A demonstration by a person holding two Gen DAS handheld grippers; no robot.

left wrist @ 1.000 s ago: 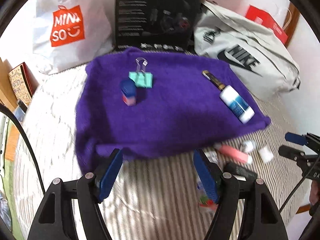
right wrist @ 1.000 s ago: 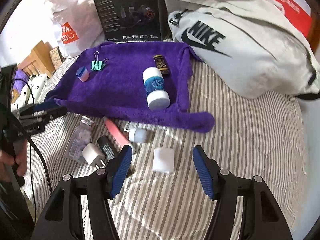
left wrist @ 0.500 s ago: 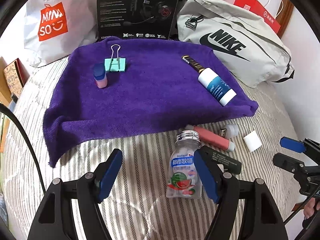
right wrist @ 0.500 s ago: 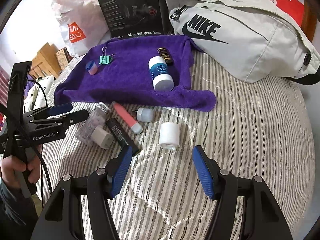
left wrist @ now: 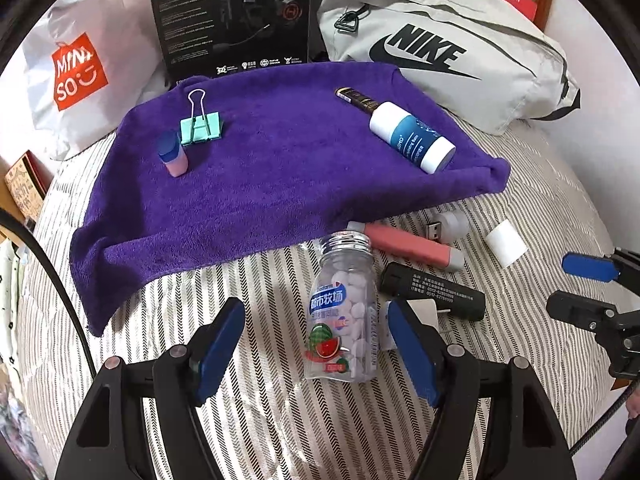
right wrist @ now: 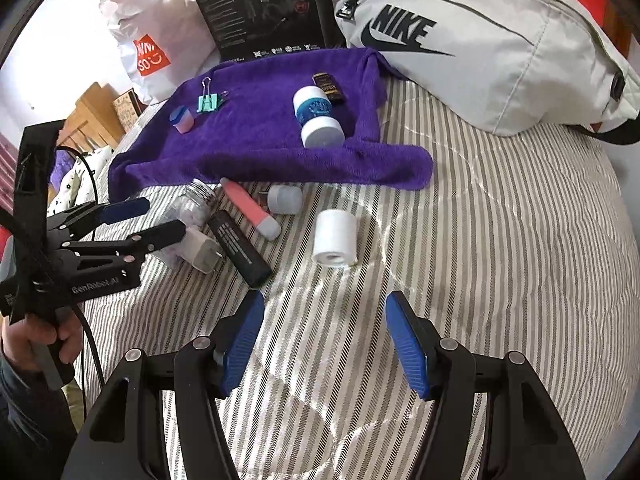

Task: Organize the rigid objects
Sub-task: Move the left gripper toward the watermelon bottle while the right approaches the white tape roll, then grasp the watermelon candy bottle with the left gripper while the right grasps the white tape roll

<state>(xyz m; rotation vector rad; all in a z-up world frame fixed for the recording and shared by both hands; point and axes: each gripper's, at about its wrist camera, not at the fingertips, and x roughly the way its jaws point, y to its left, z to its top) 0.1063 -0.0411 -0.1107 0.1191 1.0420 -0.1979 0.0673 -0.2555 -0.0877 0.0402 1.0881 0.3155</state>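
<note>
Left-wrist view: left tool (left wrist: 312,336), released, straddles the mint bottle (left wrist: 343,312) at 6 o'clock of the purple towel (left wrist: 280,184), apparently lined up to grasp it; right tool (right wrist: 324,340) likewise released.

Fuzzy purple cloth towel (left wrist: 280,168) on striped quilted fabric bedcover (right wrist: 500,240). Clear glossy plastic bottle (left wrist: 344,320) with metal cap, matt black tube (left wrist: 432,292), smooth white paper roll (right wrist: 334,238).

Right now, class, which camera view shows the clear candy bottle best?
The left wrist view: the candy bottle lies whole, label readable. In the right wrist view the left hand-held gripper hides most of it.
</note>
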